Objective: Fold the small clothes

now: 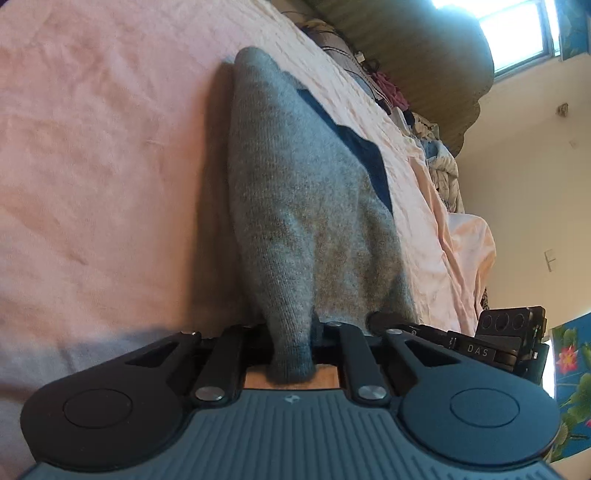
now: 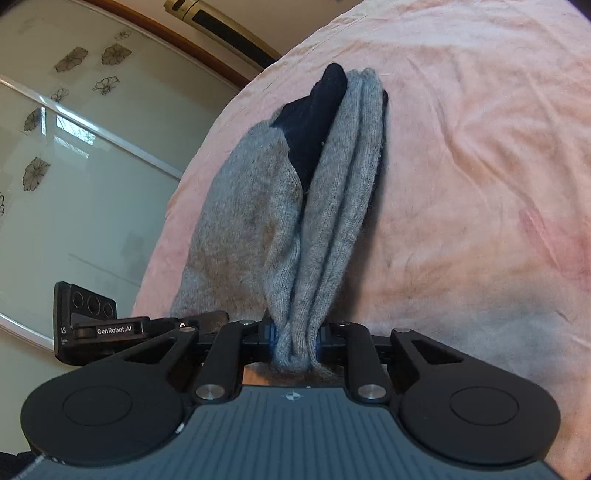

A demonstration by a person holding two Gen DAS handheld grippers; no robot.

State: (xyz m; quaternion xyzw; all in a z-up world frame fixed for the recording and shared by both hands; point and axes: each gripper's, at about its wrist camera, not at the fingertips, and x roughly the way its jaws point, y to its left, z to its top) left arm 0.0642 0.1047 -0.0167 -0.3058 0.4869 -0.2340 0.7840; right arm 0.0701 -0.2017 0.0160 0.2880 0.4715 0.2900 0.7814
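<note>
A grey knitted sock [image 1: 295, 206] with a dark navy patch [image 1: 365, 158] is stretched over the pink bed sheet [image 1: 103, 155]. My left gripper [image 1: 291, 343] is shut on one bunched end of it. In the right wrist view the same grey sock [image 2: 325, 221] with its navy part [image 2: 314, 122] runs away from me, and my right gripper [image 2: 295, 343] is shut on its gathered end. The right gripper's body [image 1: 509, 339] shows in the left wrist view, close beside the left one. The left gripper's body [image 2: 92, 325] shows in the right wrist view.
A heap of mixed clothes [image 1: 436, 147] lies along the far edge of the bed under a window [image 1: 517, 33]. A wardrobe with flower-patterned glass doors [image 2: 74, 147] stands beyond the bed edge in the right wrist view. The pink sheet [image 2: 480, 166] spreads wide to the right.
</note>
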